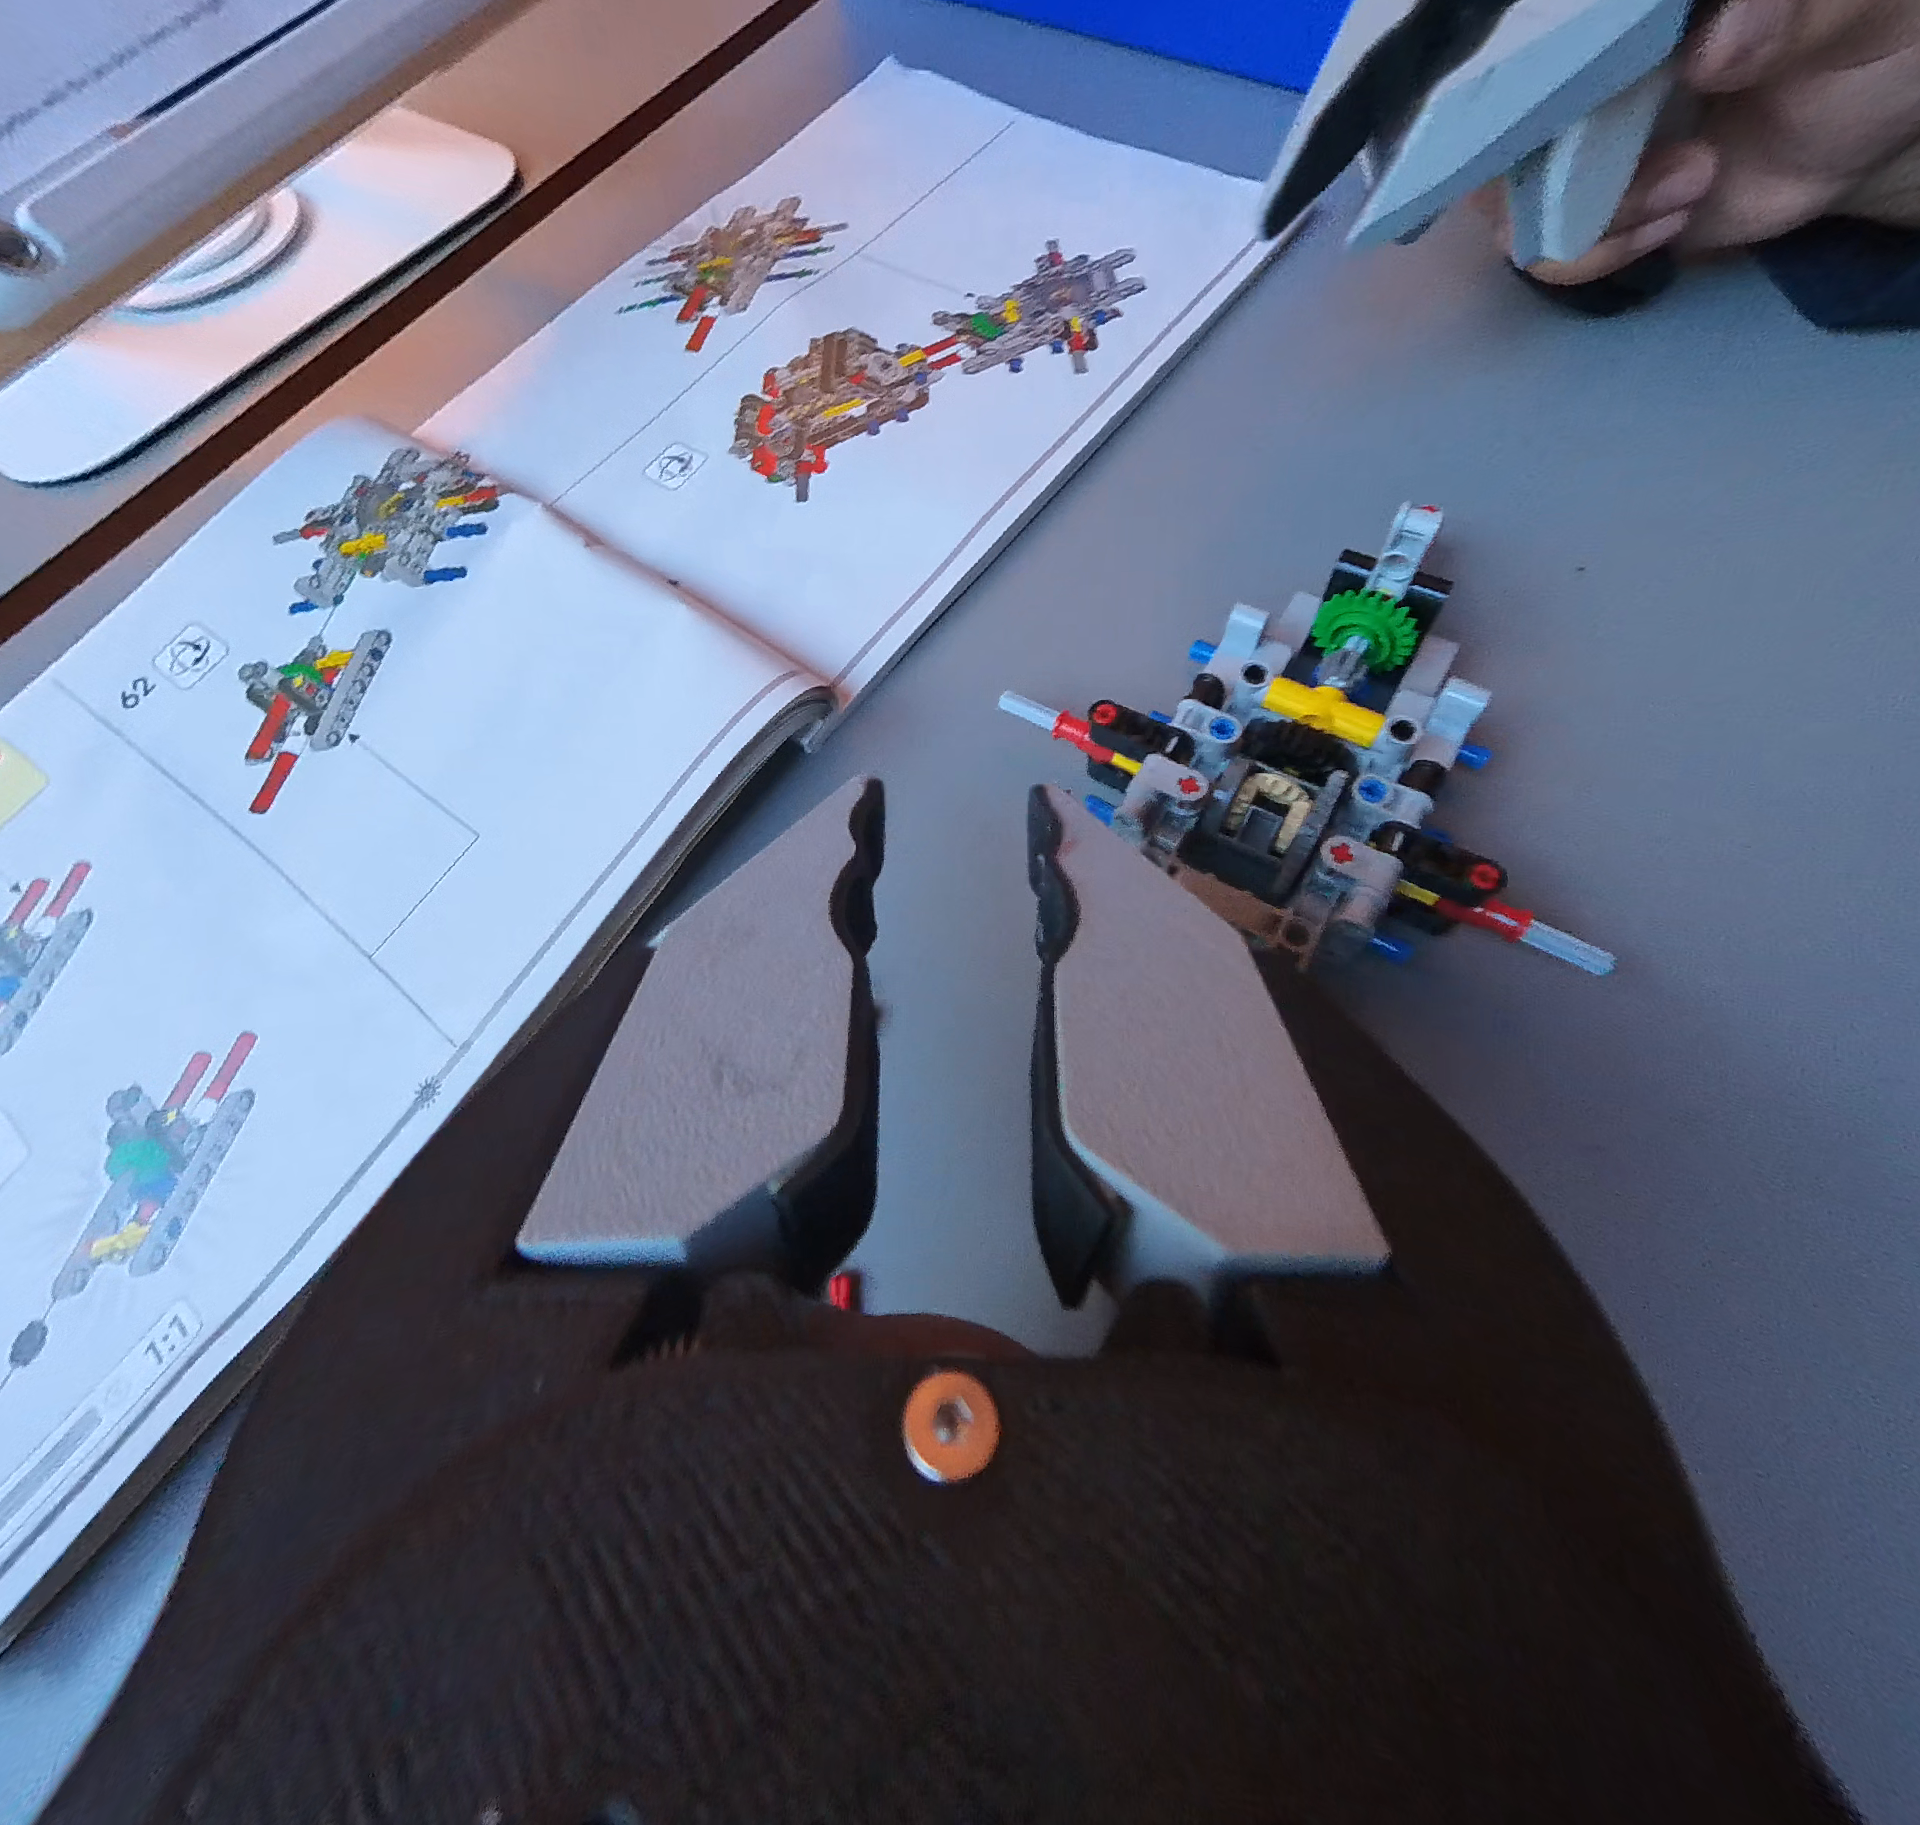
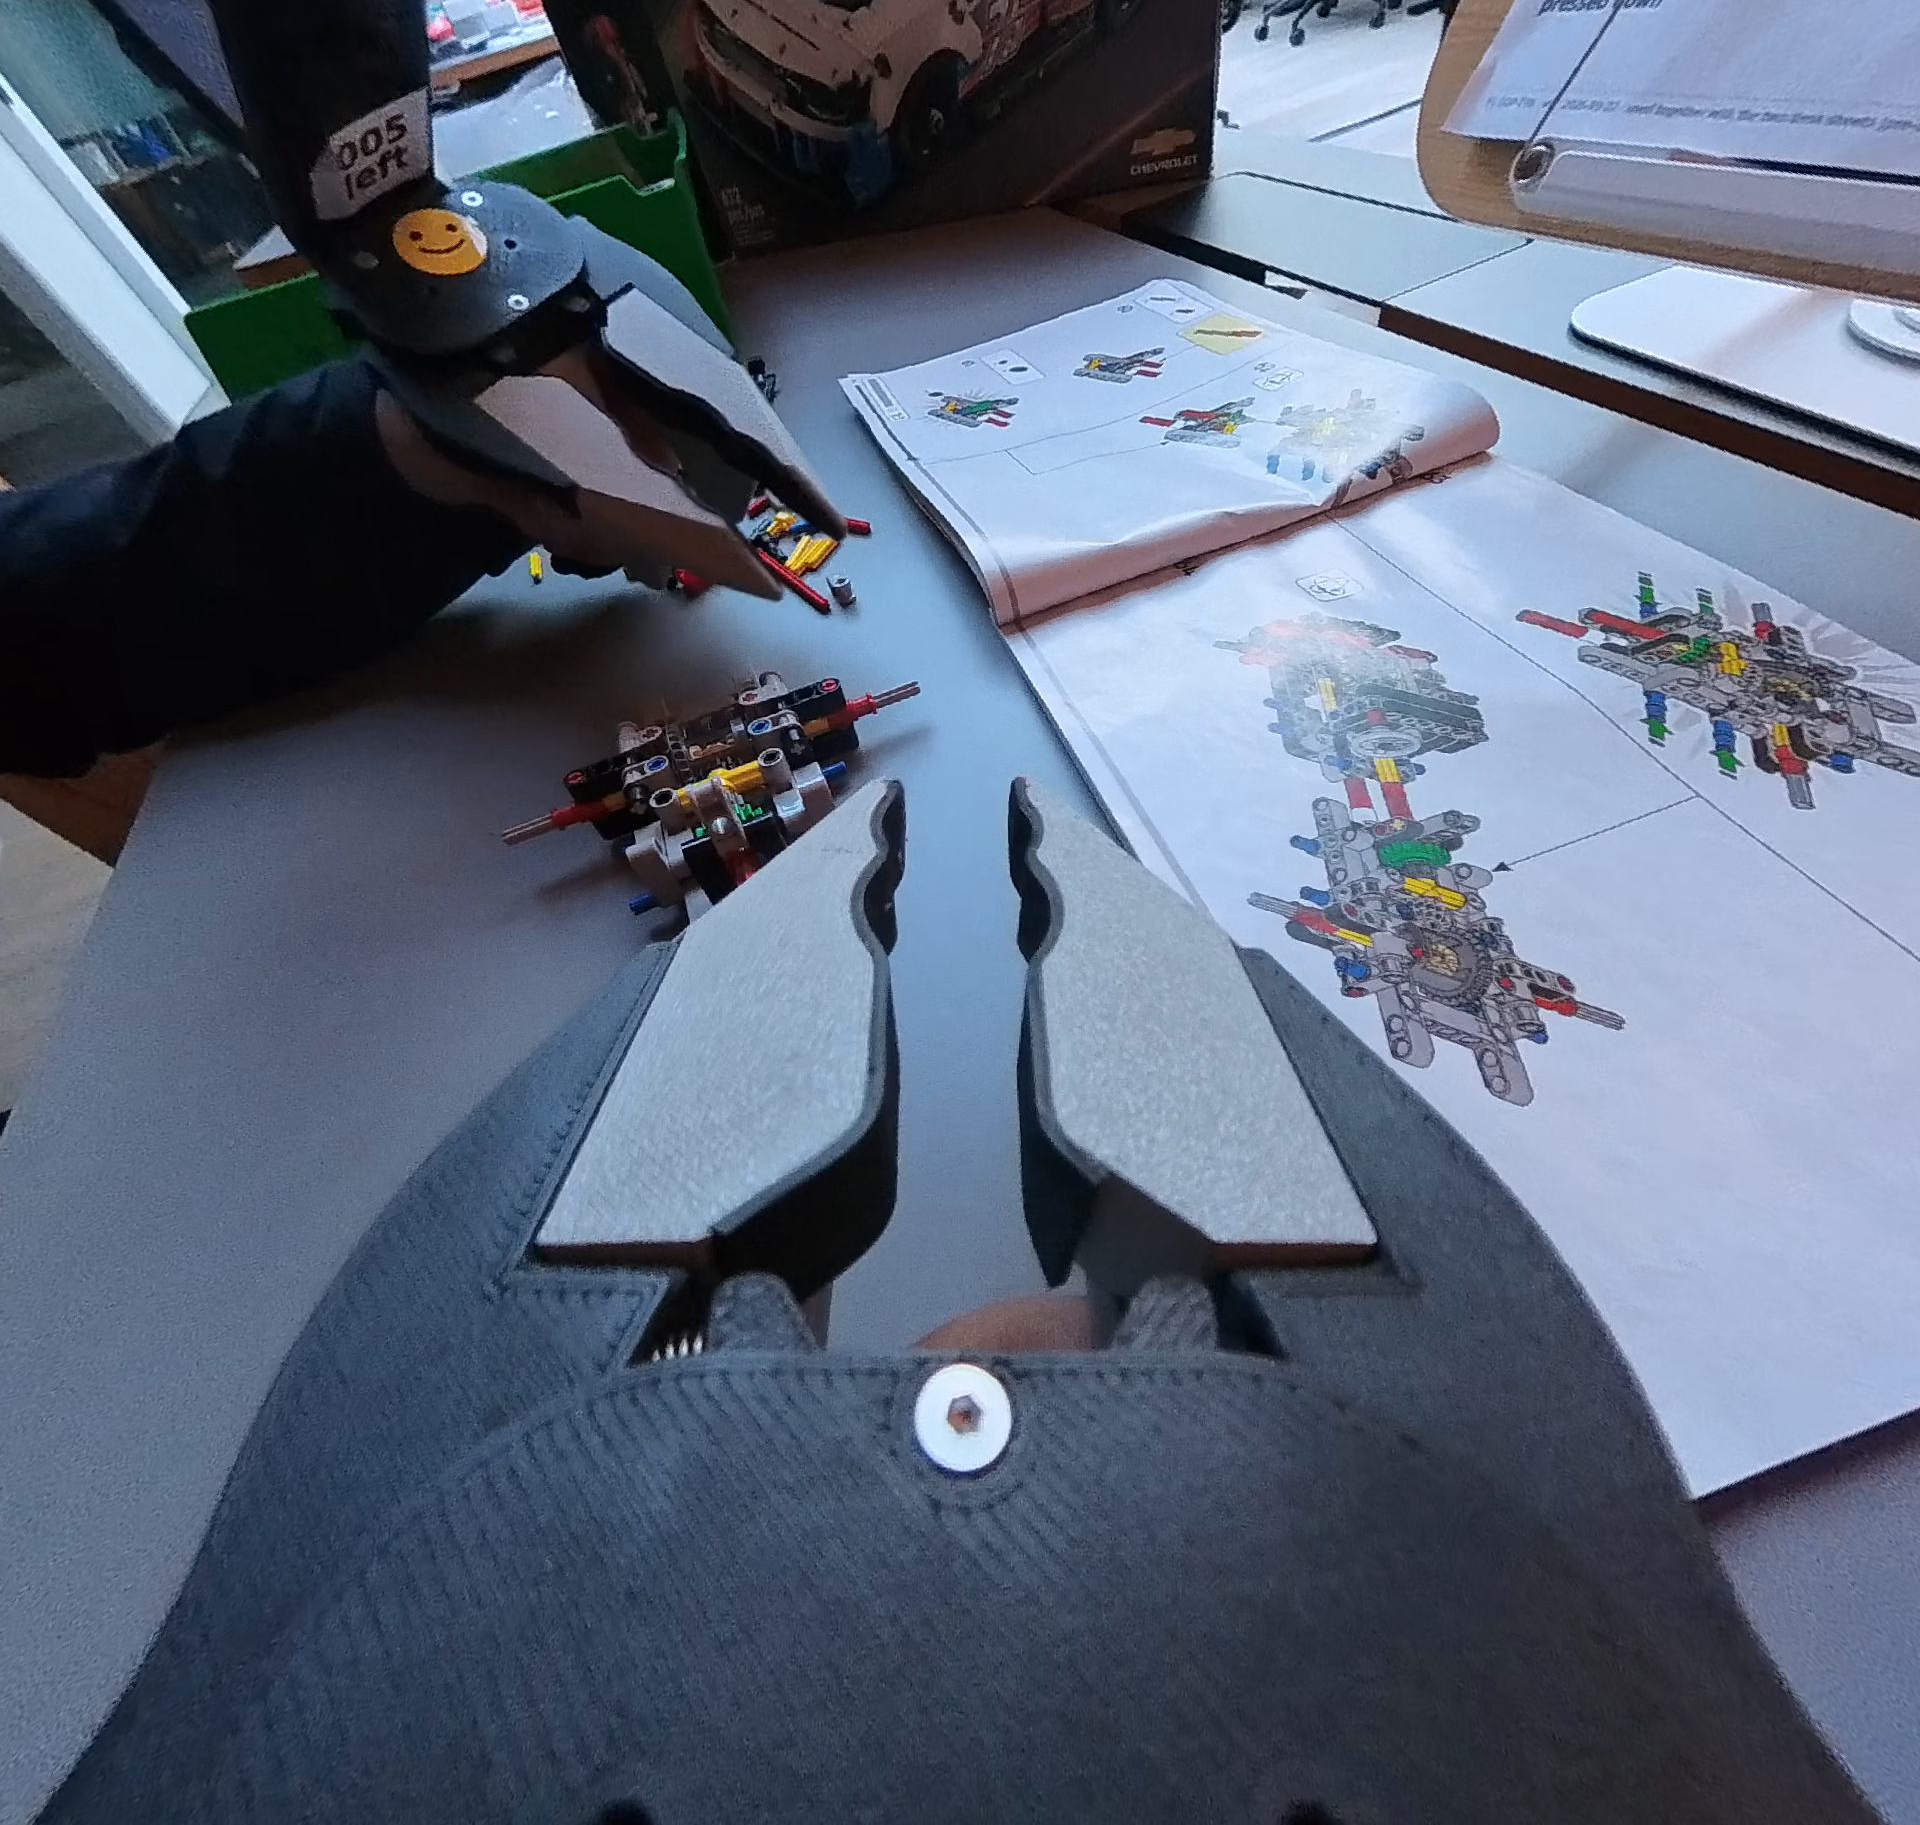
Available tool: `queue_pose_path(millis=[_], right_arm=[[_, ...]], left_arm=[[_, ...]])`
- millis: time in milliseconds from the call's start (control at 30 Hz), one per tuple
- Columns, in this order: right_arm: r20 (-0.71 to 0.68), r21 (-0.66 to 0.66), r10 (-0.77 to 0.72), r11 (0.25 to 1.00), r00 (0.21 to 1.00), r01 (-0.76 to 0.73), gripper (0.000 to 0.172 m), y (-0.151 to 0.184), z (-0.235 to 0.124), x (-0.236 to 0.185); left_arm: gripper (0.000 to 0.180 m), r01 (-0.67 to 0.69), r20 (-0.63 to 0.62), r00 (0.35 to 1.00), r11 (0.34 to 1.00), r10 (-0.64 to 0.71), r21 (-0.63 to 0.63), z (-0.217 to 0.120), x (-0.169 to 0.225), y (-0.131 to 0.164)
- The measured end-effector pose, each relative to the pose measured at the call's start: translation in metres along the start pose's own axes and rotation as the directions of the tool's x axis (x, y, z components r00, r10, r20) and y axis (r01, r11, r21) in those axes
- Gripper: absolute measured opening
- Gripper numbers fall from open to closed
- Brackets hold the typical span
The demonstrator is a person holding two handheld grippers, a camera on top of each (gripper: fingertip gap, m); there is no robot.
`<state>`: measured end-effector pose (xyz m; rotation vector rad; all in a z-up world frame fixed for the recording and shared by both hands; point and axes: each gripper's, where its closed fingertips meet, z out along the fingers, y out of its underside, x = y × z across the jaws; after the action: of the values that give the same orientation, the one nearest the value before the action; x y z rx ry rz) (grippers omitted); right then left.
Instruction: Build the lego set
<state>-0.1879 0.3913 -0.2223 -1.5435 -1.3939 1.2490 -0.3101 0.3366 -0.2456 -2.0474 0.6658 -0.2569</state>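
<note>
Left gripper (image 1: pixel 956 799): fingers spread, nothing between them, over bare grey tabletop (image 1: pixel 1662 1204); its right fingertip sits just beside a small multicoloured brick-built gear assembly with a green gear and grey axles (image 1: pixel 1309 757), contact unclear. Right gripper (image 2: pixel 956 799): fingers spread, gap bare, the assembly near its left finger. A scatter of loose red, yellow and black pins (image 2: pixel 800 549) lies under the left gripper's tips. White open instruction booklet with printed build diagrams (image 2: pixel 1455 840) lies alongside. A dark printed car-model box (image 2: pixel 935 61) stands behind; the left gripper carries a white written tag and a yellow smiley sticker.
</note>
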Motion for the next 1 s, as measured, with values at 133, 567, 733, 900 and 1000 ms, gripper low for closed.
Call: queue_pose_path(millis=[133, 567, 733, 900, 1000], right_arm=[[0.002, -0.001, -0.014, 1.000, 1.000, 0.014, 0.017, 0.000, 0.000, -0.002], [-0.007, -0.014, -0.034, 0.999, 0.999, 0.034, 0.017, 0.002, 0.002, -0.003], [-0.018, -0.043, -0.079, 0.996, 0.997, 0.078, 0.017, 0.006, 0.004, -0.006], [-0.017, -0.068, -0.113, 0.991, 0.993, 0.112, 0.017, 0.009, 0.007, -0.009], [-0.017, -0.068, -0.112, 0.991, 0.994, 0.111, 0.016, 0.009, 0.007, -0.009]], left_arm=[[0.025, 0.032, 0.028, 0.999, 0.999, -0.031, -0.024, 0.001, -0.007, 0.005], [0.023, 0.082, 0.076, 0.994, 0.994, -0.077, -0.067, 0.007, -0.016, 0.017], [0.023, 0.049, 0.080, 0.996, 0.994, -0.041, -0.100, 0.011, -0.013, 0.022], [0.023, 0.045, 0.080, 0.996, 0.992, -0.036, -0.117, 0.012, -0.012, 0.025], [0.023, 0.048, 0.076, 0.996, 0.991, -0.039, -0.123, 0.013, -0.012, 0.026]])
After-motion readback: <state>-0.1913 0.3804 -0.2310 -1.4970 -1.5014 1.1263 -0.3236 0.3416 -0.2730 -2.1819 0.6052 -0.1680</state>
